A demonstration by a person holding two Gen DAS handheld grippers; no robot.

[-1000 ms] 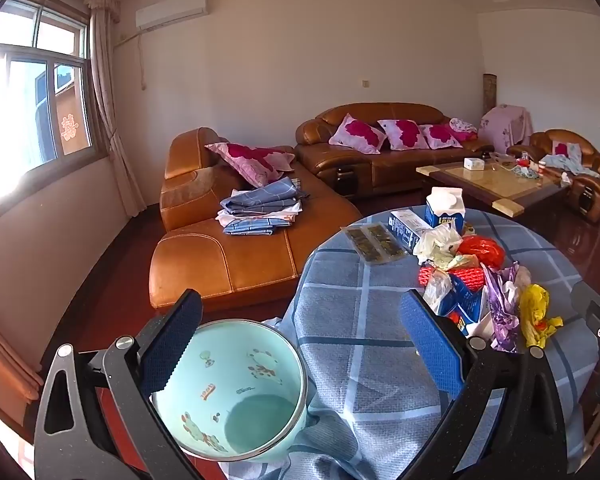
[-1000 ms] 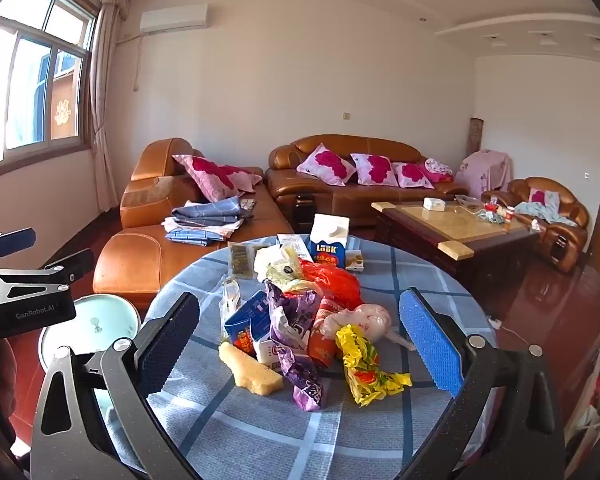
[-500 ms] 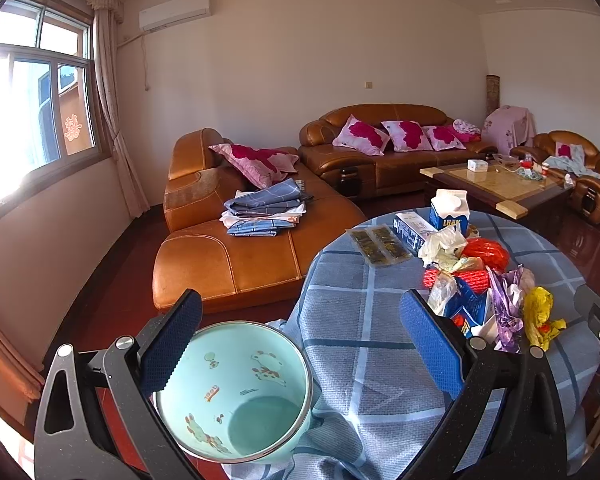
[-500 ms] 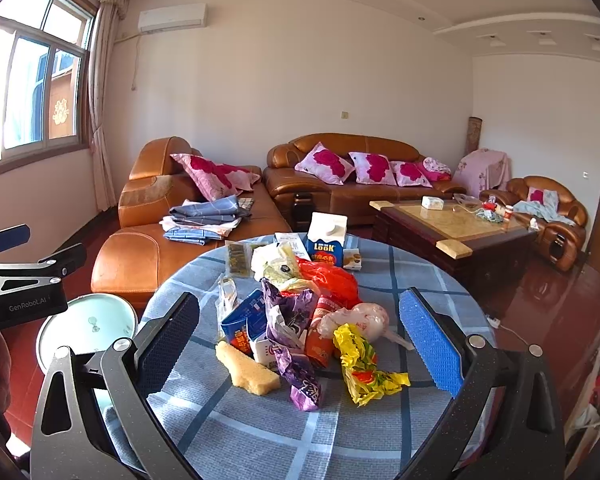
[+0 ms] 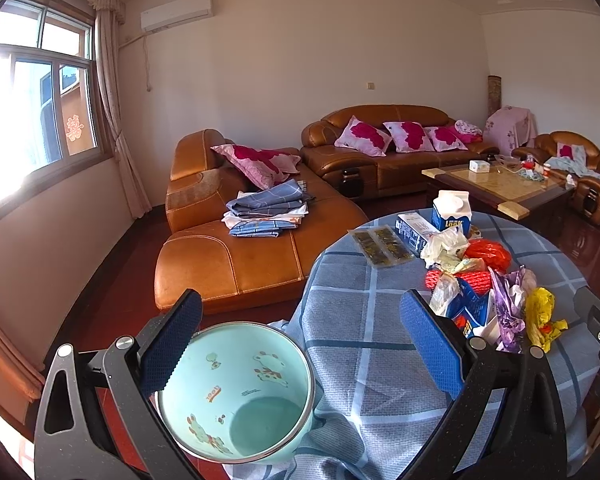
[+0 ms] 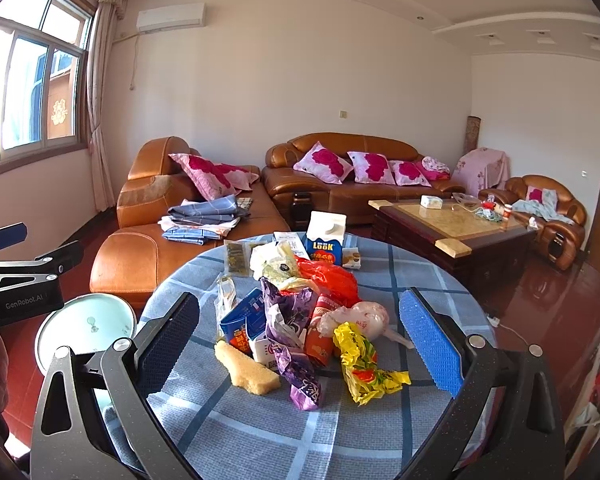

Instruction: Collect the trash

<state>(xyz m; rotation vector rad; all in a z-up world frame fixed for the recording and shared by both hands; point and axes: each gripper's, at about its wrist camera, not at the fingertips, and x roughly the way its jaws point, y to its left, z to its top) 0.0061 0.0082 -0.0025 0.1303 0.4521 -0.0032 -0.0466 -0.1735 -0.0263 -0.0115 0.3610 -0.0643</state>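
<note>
Trash [image 6: 300, 320] lies heaped near the middle of a round table [image 6: 260, 432] covered with a blue checked cloth: a yellow wrapper [image 6: 360, 364], a purple wrapper [image 6: 296, 376], a red bag [image 6: 332, 276] and a blue-and-white carton [image 6: 326, 236] standing upright at the far side. Right gripper [image 6: 300, 344] hangs over the near edge, jaws spread wide and holding nothing. Left gripper [image 5: 300, 348] is likewise wide apart and empty, above a pale green bin [image 5: 236, 392] just beside the table's left edge.
</note>
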